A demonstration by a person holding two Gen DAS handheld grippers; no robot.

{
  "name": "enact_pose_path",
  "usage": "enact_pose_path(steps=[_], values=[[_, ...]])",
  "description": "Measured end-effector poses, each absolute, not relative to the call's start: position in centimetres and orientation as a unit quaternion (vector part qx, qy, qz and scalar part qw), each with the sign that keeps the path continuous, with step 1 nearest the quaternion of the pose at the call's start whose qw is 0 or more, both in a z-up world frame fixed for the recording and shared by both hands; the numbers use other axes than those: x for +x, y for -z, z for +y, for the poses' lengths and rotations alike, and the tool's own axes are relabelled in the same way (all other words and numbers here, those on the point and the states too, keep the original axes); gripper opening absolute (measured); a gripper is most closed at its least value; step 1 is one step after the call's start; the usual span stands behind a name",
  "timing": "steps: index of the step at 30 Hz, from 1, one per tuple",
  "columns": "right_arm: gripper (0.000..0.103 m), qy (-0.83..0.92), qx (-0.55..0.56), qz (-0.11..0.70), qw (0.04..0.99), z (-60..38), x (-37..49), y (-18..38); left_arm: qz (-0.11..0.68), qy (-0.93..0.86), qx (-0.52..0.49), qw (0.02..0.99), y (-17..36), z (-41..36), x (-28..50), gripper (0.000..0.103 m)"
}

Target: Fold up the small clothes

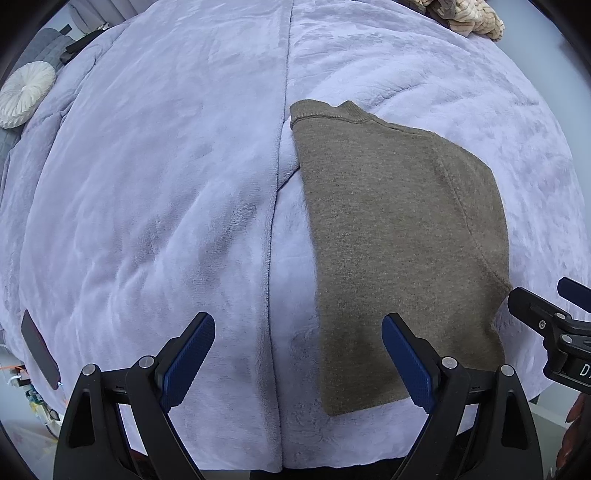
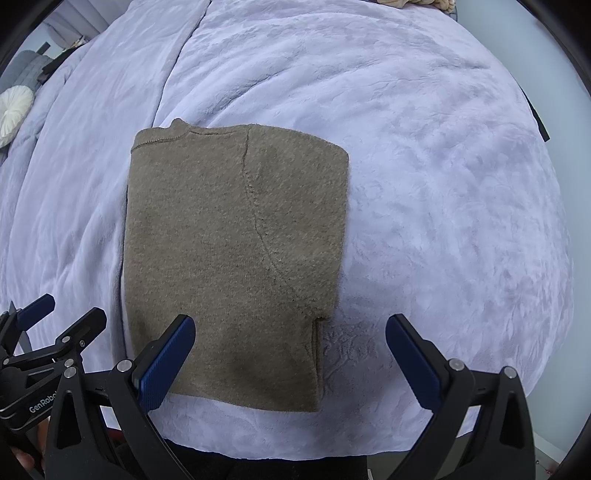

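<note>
The left gripper (image 1: 298, 360), a black two-finger tool with blue ribbed pads, stands with its jaws spread wide and holds nothing. It hangs above the bed, pointing down. Its left pad (image 1: 188, 363) is over bare blanket; its right pad (image 1: 408, 363) is over the near left part of the garment, and the view does not show whether that pad touches the fabric.

The right gripper (image 2: 290, 360), of the same black and blue build, also has its jaws wide apart and empty. Its left pad (image 2: 166, 363) overlaps the near left part of the garment; its right pad (image 2: 413, 363) is over bare blanket, to the right of the garment.

Each gripper appears at the edge of the other's view, just beside it.

The brown-grey knitted sweater (image 2: 236, 258) lies folded into a flat, roughly rectangular shape on the pale lilac plush blanket (image 2: 424, 184) that covers the bed. Its ribbed collar is at the far edge, its hem at the near edge, close to the near side of the bed. A curved sleeve seam runs down its right half.

A straight fold or seam in the blanket runs from far to near, just left of the sweater. A flat dark rectangular object (image 1: 38, 349) lies on the near left of the blanket. A round white pleated cushion (image 1: 26, 92) sits at the far left, and a beige chunky-knit item (image 1: 469, 18) lies at the far right edge.
</note>
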State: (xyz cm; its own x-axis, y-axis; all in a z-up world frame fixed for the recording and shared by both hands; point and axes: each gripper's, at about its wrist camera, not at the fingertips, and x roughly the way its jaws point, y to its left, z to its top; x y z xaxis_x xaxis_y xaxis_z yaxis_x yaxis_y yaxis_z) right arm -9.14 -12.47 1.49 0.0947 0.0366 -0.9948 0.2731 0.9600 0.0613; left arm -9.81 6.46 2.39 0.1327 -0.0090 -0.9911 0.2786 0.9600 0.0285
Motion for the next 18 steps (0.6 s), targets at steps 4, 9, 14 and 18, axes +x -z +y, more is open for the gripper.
enact_pose_path(steps=[4,9,14,18], values=[[0.103,0.08,0.116,0.669,0.73,-12.44,-9.15,-1.4,0.65,0.095,0.102,0.747,-2.5,6.47,-9.78,0.092],[0.103,0.079,0.116,0.671,0.728,-12.54,-9.11,-1.22,0.643,0.099,0.095,0.754,-2.77,6.38,-9.83,0.093],[0.103,0.081,0.12,0.673,0.726,-12.74,-9.14,-0.99,0.646,0.098,0.095,0.751,-2.81,6.18,-9.92,0.093],[0.103,0.082,0.12,0.674,0.725,-12.84,-9.09,-0.88,0.653,0.096,0.094,0.746,-2.53,6.25,-9.9,0.093]])
